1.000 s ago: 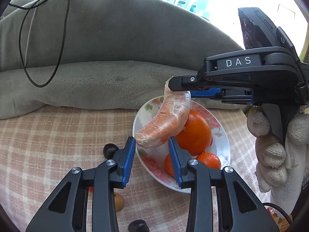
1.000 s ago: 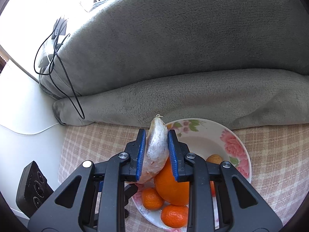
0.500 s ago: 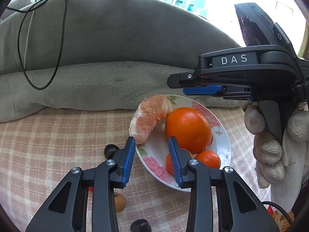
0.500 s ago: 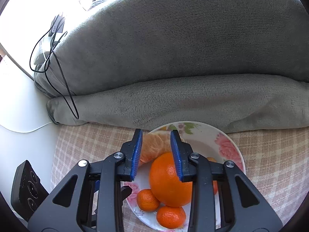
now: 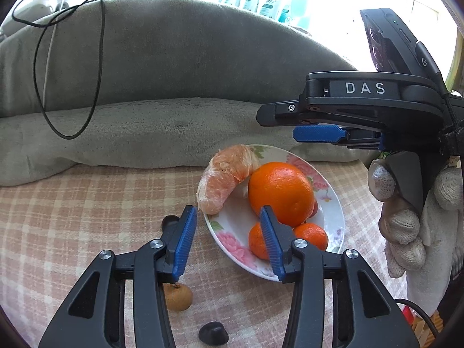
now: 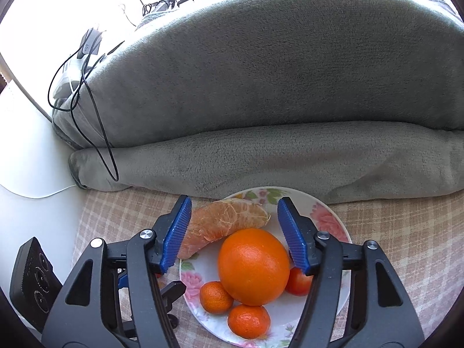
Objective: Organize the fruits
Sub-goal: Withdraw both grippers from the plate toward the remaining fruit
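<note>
already your left gripper [image 5: 227,239] stood open, the brown fruit [image 5: 177,296] on the bed just below its left jaw; the peeled segment [image 5: 224,178] lay crosswise on the plate [image 5: 336,217], under your open right gripper [image 6: 234,233].

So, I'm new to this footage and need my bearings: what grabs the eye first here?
The big orange in the middle of the flowered plate, with a peeled citrus wedge draped over the plate's far left rim. Both pairs of blue-padded jaws stand open around them, the right gripper directly above the plate. Behind lies a grey blanket.
</note>
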`<state>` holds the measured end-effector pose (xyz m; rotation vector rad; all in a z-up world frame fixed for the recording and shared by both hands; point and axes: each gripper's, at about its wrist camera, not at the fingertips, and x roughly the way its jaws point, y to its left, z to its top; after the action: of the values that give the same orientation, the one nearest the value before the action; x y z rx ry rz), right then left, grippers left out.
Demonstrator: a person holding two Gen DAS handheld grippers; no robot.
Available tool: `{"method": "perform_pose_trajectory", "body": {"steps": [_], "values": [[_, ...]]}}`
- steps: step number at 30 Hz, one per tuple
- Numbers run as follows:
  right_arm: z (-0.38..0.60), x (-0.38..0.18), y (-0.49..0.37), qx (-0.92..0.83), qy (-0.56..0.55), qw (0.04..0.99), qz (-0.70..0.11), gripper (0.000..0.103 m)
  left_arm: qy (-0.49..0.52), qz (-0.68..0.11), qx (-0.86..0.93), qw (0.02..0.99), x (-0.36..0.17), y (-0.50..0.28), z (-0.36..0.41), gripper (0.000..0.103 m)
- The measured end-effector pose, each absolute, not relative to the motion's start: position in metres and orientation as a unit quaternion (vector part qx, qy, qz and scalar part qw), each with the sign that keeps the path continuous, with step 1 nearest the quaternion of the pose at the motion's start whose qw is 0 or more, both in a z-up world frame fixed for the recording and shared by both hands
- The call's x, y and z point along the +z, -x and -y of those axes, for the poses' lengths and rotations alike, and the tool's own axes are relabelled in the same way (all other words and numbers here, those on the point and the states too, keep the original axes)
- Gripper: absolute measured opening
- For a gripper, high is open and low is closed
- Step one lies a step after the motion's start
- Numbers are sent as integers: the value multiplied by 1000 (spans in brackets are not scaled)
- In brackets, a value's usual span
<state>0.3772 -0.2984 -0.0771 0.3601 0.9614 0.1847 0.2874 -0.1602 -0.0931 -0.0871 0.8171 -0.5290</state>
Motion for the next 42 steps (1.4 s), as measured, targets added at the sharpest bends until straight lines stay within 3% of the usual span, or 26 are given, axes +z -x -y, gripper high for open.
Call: {"method": "perform_pose_trajectory", "body": {"steps": [2, 4, 9, 39, 42], "values": [[298, -76, -376, 89, -172, 867, -458, 65, 40, -391, -253, 884, -92, -285, 160, 47], [297, -75, -374, 90, -173, 867, -458, 67, 39, -389, -251, 885, -90, -283, 158, 59], [297, -71, -368, 93, -171, 872, -449, 79, 39, -386, -247, 888, -85, -277, 153, 71], [272, -5, -264, 153, -109, 893, -410, 79, 39, -335, -225, 914, -47, -227, 92, 71], [269, 0, -246, 167, -96, 895, -403, 79, 41, -334, -209, 918, -48, -226, 77, 79]]}}
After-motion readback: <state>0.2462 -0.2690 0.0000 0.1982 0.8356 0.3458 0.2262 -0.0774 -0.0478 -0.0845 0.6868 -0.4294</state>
